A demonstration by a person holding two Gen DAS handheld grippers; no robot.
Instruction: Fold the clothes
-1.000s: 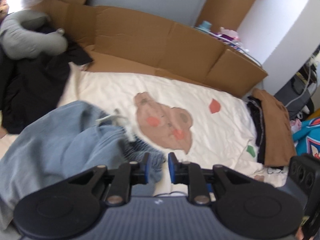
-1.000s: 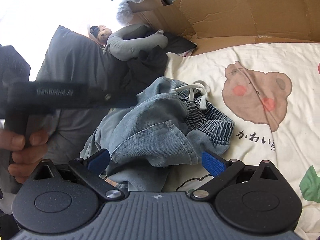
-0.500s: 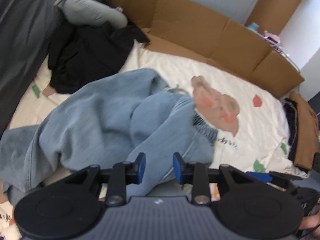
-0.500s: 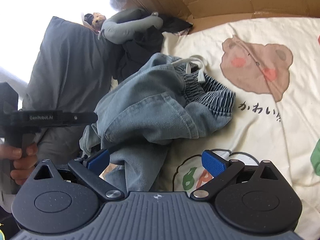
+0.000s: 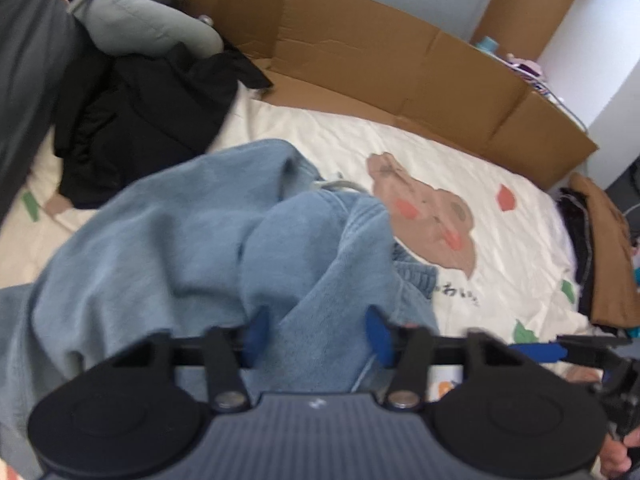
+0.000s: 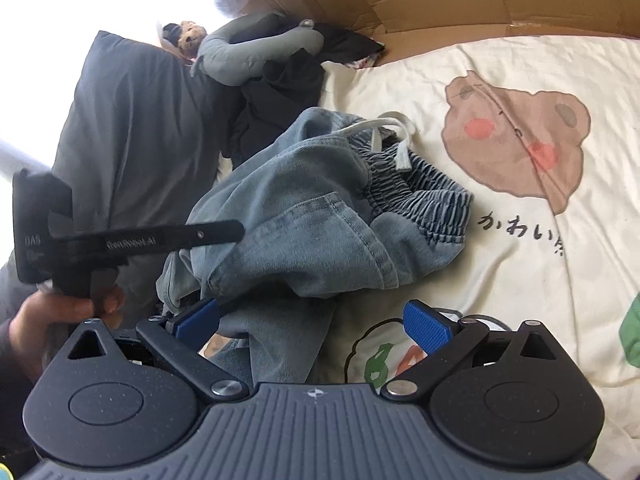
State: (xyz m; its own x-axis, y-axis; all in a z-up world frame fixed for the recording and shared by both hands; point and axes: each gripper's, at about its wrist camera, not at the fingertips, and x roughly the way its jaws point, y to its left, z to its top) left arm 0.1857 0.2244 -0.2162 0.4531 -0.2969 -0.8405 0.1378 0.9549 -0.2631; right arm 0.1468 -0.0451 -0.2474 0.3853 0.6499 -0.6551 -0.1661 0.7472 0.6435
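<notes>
Jeans [image 6: 320,216], light blue denim, lie crumpled in a heap on the near left part of your cream bedspread [image 6: 540,280], beside the brown bear print [image 6: 516,136]. Elastic waistband [image 6: 420,188] is gathered and ribbed, darker blue, facing the bear; white drawstring [image 6: 384,132] loops loose over it. One stitched hem or pocket edge runs across the top fold. A leg trails off toward the near edge, under your right gripper [image 6: 316,320].

Your right gripper's fingers are spread wide, pads not pressing anything; the trailing denim sits between them.

Your left gripper [image 5: 316,332] is low over the heap, blurred. Its jaws are closing with a raised fold of denim between the blue pads [image 5: 376,332]; cloth fills the gap, but you can't tell from the blur whether the pads already press on it. Your left hand [image 6: 60,316] holds its handle.

Black garment [image 5: 140,120] and grey neck pillow [image 5: 140,20] lie behind the jeans, cardboard [image 5: 380,64] along the far side.
</notes>
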